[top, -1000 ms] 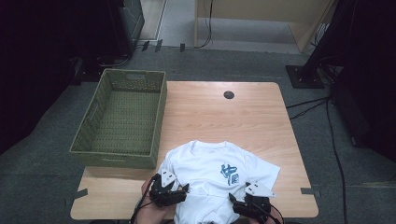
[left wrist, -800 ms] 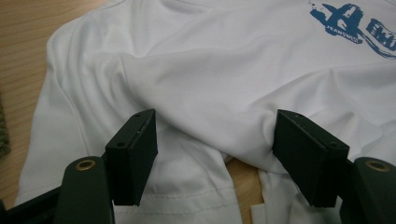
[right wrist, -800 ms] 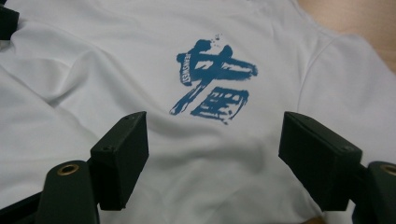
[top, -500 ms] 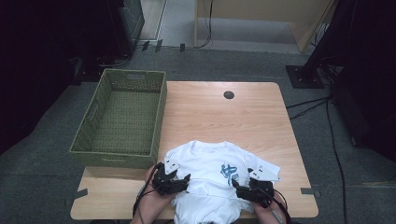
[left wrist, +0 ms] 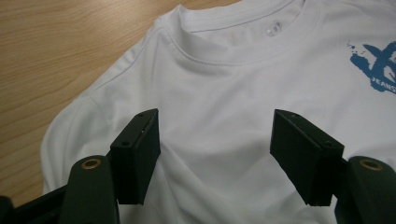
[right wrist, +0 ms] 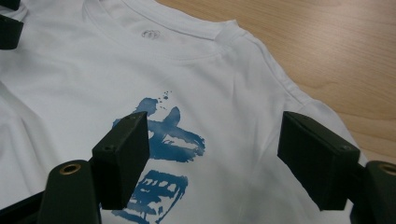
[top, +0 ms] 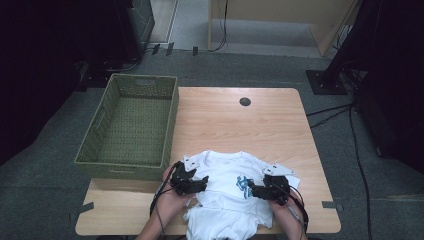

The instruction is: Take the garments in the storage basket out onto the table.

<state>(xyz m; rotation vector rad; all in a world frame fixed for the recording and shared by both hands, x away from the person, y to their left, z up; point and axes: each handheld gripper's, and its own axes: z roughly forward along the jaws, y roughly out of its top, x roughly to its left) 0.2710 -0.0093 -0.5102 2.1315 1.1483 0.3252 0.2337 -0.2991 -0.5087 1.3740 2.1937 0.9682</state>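
Note:
A white T-shirt (top: 226, 172) with a blue print (top: 243, 182) lies face up at the near edge of the wooden table (top: 240, 130). My left gripper (top: 199, 184) hovers over the shirt's left shoulder area, and its jaws stand open above plain white cloth (left wrist: 224, 84) below the collar. Over the right chest, my right gripper (top: 255, 191) is open too, with the blue print (right wrist: 173, 135) below its left jaw. Neither pair of pads presses on the fabric. The left gripper's jaw tip (right wrist: 9, 28) shows at the top left of the right gripper view.
A green woven basket (top: 130, 125) stands empty along the table's left side, partly overhanging it. A small dark round disc (top: 245, 101) sits near the far edge. Bare wood stretches between the shirt and the far edge. Cables trail from both grippers.
Both hands have moved away from the near edge, farther onto the shirt toward its collar. The jaws' openings look unchanged, and the shirt lies as before.

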